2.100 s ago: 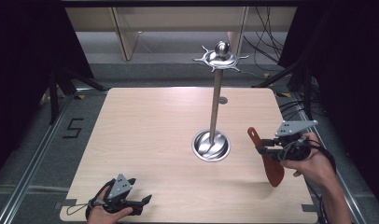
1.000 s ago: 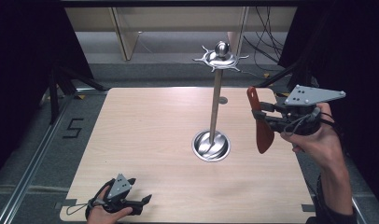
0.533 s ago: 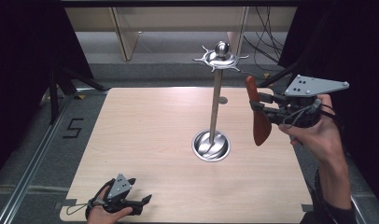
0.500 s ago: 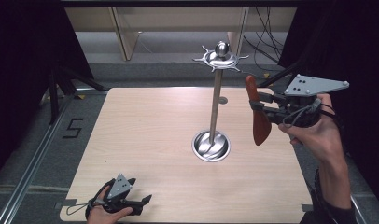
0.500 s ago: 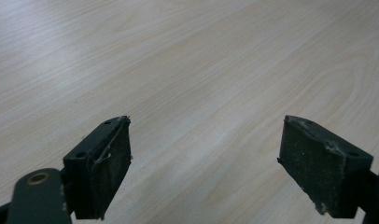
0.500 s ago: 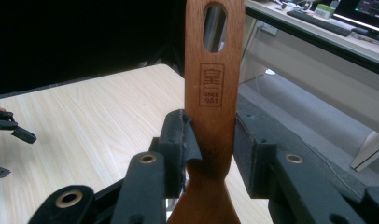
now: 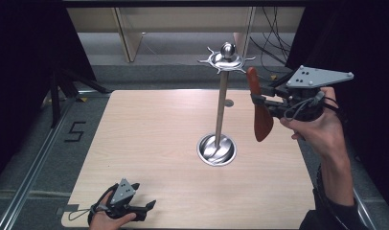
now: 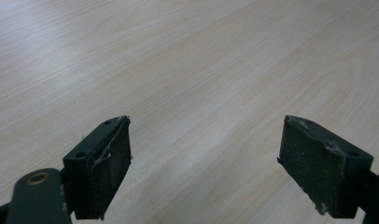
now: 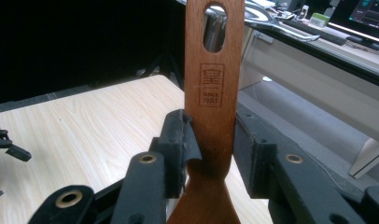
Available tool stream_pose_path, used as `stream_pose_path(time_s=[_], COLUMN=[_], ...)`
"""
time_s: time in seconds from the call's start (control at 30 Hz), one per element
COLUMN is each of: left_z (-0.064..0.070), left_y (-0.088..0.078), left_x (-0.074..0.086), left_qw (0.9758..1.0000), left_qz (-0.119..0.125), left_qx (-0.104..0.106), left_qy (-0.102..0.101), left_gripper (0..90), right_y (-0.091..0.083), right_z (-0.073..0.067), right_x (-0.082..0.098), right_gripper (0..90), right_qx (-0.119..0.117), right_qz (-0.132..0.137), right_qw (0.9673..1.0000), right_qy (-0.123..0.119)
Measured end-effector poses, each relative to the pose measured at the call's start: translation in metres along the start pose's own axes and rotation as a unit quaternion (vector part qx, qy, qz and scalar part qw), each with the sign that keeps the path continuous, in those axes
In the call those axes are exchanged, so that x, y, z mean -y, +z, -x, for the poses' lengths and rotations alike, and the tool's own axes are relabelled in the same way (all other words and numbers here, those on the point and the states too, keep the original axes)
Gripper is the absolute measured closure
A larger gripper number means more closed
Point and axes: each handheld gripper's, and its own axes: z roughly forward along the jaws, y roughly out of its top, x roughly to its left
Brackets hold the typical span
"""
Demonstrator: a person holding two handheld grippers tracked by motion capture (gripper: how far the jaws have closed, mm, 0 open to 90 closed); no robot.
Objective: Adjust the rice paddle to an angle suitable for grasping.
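Note:
A metal stand rises from a round base (image 7: 216, 149) on the wooden table (image 7: 149, 129); its pole (image 7: 221, 108) ends in a hooked crown (image 7: 226, 60). My right gripper (image 7: 259, 99) is shut on a brown wooden spatula (image 7: 262, 120), held upright with its handle end up, just right of the crown. In the right gripper view the black pads clamp the spatula handle (image 9: 212, 93), and shiny stand metal shows through its hanging hole (image 9: 214, 28). My left gripper (image 7: 147, 207) rests at the table's near left edge, open, with bare table between its pads (image 8: 103, 168).
A floor marking "5" (image 7: 74, 132) and dark tripod legs (image 7: 56, 91) lie left of the table. Cables (image 7: 274, 33) hang behind the stand. A desk with a keyboard (image 9: 318, 32) shows beyond the table in the right gripper view.
My right gripper has carried the spatula up from near table level and leftward toward the top of the stand. The left gripper has stayed put.

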Motion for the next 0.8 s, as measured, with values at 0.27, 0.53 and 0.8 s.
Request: stream_pose_path(time_s=[0.27,0.53,0.8], left_z=[0.0,0.001,0.0], left_y=[0.0,0.0,-0.001], left_x=[0.0,0.0,0.0], left_qw=[1.0,1.0,1.0], left_qz=[0.0,0.005,-0.007], left_qx=[0.0,0.001,-0.004], left_qy=[0.0,-0.006,-0.002], left_gripper=[16.0,16.0,16.0], right_y=[0.009,0.017,0.028], right_z=[0.002,0.002,0.004], right_x=[-0.002,-0.006,-0.008], right_gripper=[67.0,67.0,67.0], right_qx=[-0.002,0.001,-0.004], right_qz=[-0.001,-0.01,-0.016], right_qw=[1.0,0.9999,0.9998], right_qy=[0.007,-0.001,0.009])
